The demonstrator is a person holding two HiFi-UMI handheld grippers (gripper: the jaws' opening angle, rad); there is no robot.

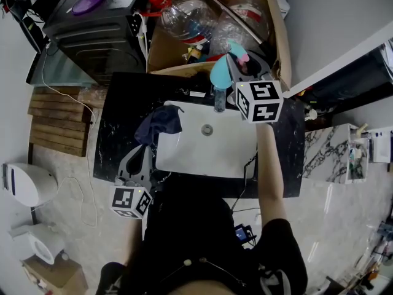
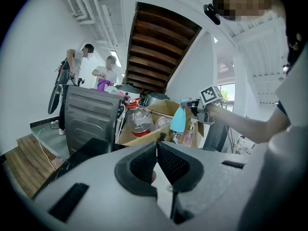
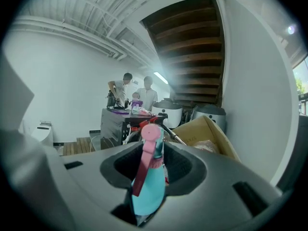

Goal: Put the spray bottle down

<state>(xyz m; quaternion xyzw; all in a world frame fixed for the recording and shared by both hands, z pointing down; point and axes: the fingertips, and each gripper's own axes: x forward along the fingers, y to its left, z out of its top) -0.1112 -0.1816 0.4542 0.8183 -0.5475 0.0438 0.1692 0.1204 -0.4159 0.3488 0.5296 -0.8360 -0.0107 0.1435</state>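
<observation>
The spray bottle (image 3: 147,191) has a pale teal body, a pink trigger lever running down its front and a round pink nozzle cap. It stands upright between the jaws of the right gripper (image 1: 241,66), which pinch its body from both sides. In the head view it sits in the upper middle of the frame, over the back edge of the black marble worktop (image 1: 123,103), between the white sink (image 1: 184,158) below it and the cardboard box (image 1: 169,48) above it. I cannot tell whether its base already touches the worktop. The step in hand looks like the placing itself: the bottle is gripped and not yet let go. The next move probably calls for settling the base flat on the narrow strip behind the sink, then spreading the jaws and drawing back without tipping it. A dark blue cloth (image 1: 161,123) lies over the sink's left rim. The left gripper (image 2: 156,146) waits at the lower left of the head view, its jaws pressed together at the tips on nothing.
</observation>
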